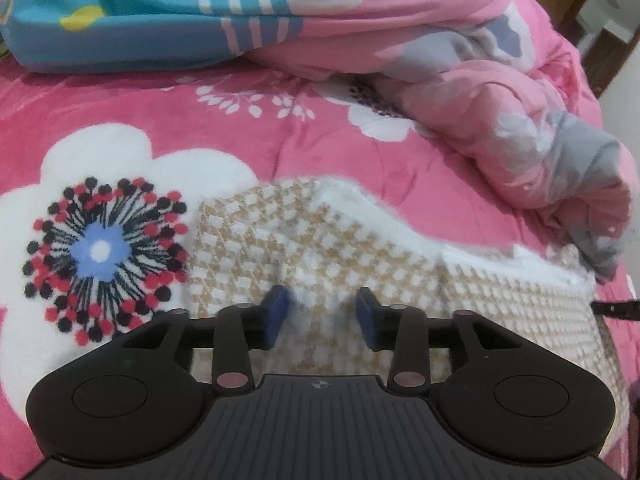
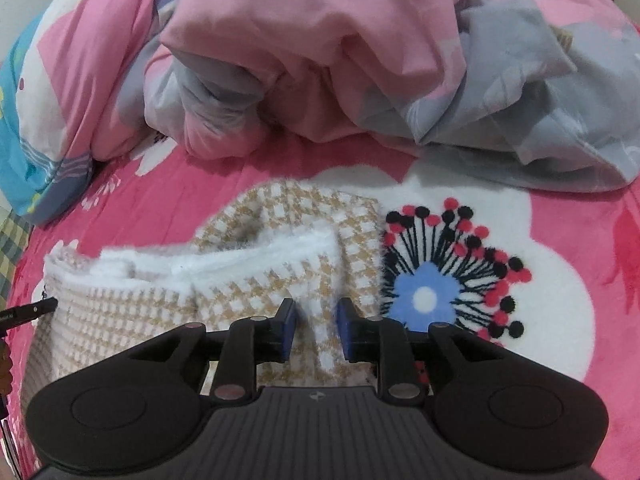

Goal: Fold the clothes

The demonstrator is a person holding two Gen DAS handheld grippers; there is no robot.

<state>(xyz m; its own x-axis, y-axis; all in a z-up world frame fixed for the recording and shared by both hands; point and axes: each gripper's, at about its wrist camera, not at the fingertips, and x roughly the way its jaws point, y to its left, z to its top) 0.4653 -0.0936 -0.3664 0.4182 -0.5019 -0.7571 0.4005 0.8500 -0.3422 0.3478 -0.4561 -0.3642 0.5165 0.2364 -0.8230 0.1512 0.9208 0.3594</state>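
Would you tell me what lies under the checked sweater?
The checked sweater lies on a pink flowered blanket, which shows all around it. Whatever lies beneath the sweater itself is covered.

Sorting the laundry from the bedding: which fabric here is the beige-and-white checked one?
The fuzzy garment lying flat under both grippers. The quilt behind is pink and grey; the blanket beneath is pink with flowers.

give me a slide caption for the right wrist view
Right gripper, jaws open, poised over a beige-and-white checked knit garment lying on a pink floral blanket.
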